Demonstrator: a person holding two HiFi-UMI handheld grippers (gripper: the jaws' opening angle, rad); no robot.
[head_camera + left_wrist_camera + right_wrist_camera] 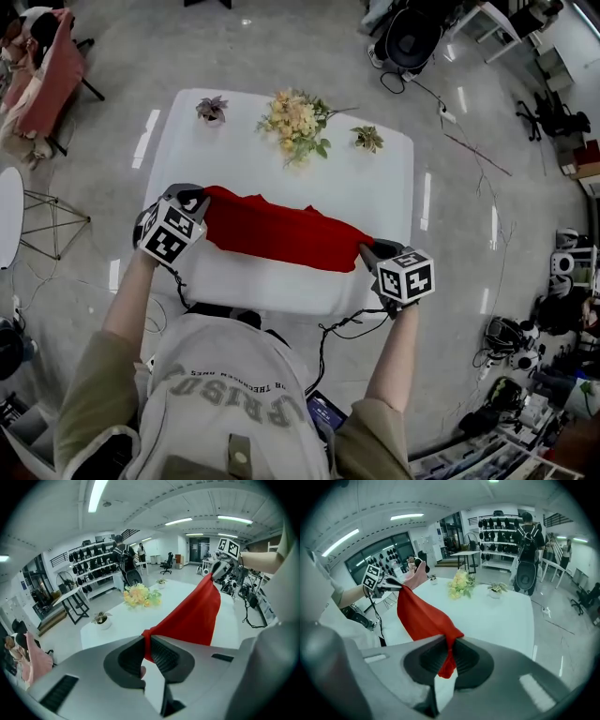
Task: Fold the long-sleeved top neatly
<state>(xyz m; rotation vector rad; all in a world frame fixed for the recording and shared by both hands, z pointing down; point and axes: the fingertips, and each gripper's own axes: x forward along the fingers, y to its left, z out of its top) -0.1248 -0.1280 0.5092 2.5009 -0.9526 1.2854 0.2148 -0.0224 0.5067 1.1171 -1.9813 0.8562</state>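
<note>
The red long-sleeved top hangs stretched in the air between my two grippers, above the near half of the white table. My left gripper is shut on the top's left end, and in the left gripper view the red cloth runs out from between the jaws toward the other gripper. My right gripper is shut on the right end; the red fabric bunches between its jaws in the right gripper view. Both grippers are held off the tabletop.
At the table's far edge stand a yellow flower bouquet, a small potted plant to its left and another small plant to its right. A chair with pink cloth stands on the floor at far left. Cables and equipment lie right.
</note>
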